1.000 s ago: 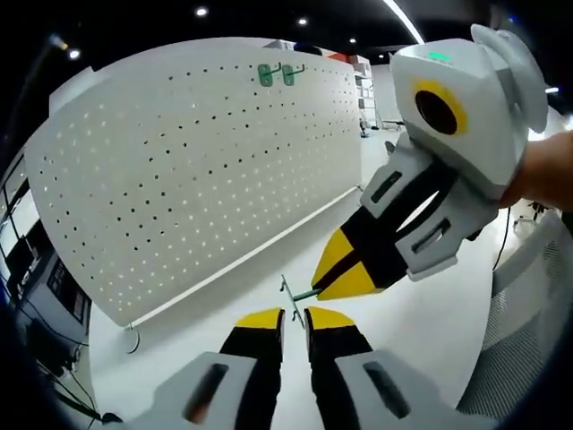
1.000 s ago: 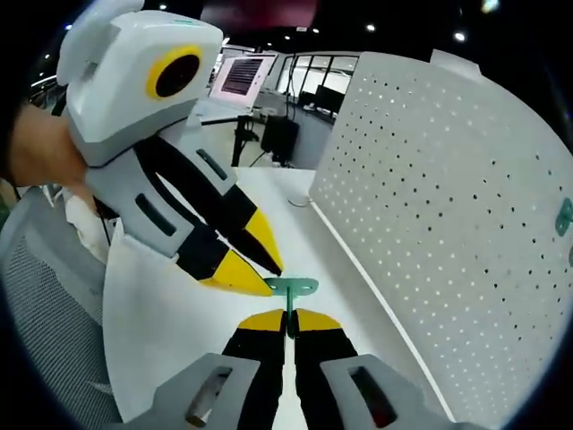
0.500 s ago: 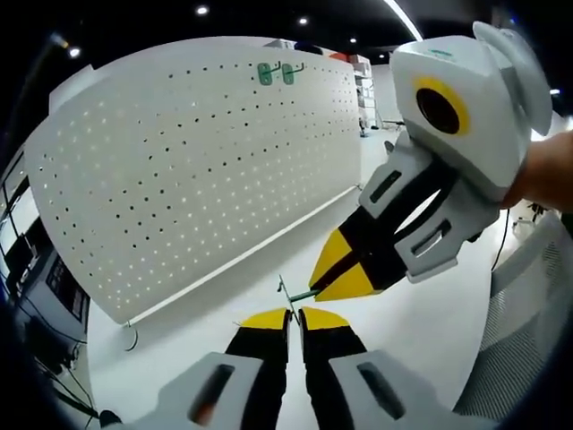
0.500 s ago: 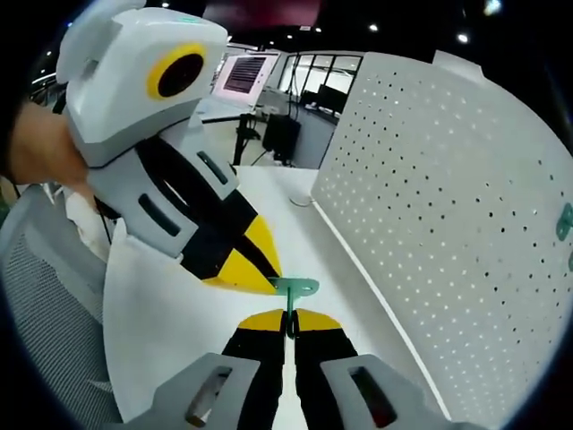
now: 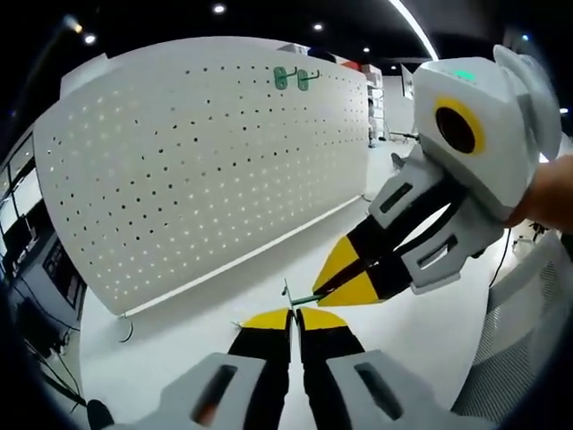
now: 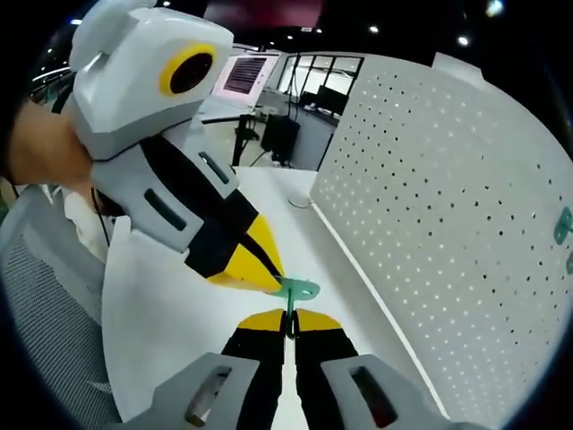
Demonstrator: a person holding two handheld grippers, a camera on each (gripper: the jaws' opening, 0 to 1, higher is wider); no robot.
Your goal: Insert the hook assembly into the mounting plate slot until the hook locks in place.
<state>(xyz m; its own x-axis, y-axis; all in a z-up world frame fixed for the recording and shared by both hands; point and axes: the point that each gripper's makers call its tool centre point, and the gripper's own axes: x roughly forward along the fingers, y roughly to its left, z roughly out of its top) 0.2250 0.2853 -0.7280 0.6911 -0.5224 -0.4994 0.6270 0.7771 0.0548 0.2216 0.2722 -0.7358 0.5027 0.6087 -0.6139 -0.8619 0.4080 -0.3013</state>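
A small green mounting plate [image 6: 297,288] sits on a thin green hook stem [image 6: 289,309] held in the air over the white table [image 6: 170,313]. My right gripper [image 6: 288,317] is shut on the stem from below. My left gripper [image 6: 271,277] comes in from the left, its yellow tips closed on the plate's left end. In the left gripper view my left gripper [image 5: 294,313] is shut on the plate [image 5: 286,292], seen edge-on. There my right gripper [image 5: 333,285] holds the green stem [image 5: 304,298] from the right. The white pegboard [image 5: 206,170] stands behind.
Two green hooks [image 5: 295,78] hang near the pegboard's top edge. A grey mesh chair [image 5: 528,358] stands at the table's side. A monitor [image 6: 244,76] and desks lie beyond the table's far end. A person's hand [image 5: 548,193] holds each gripper.
My left gripper's jaws have closed from a small gap onto the green plate. The right gripper has kept its grip on the stem. Both views have shifted slightly.
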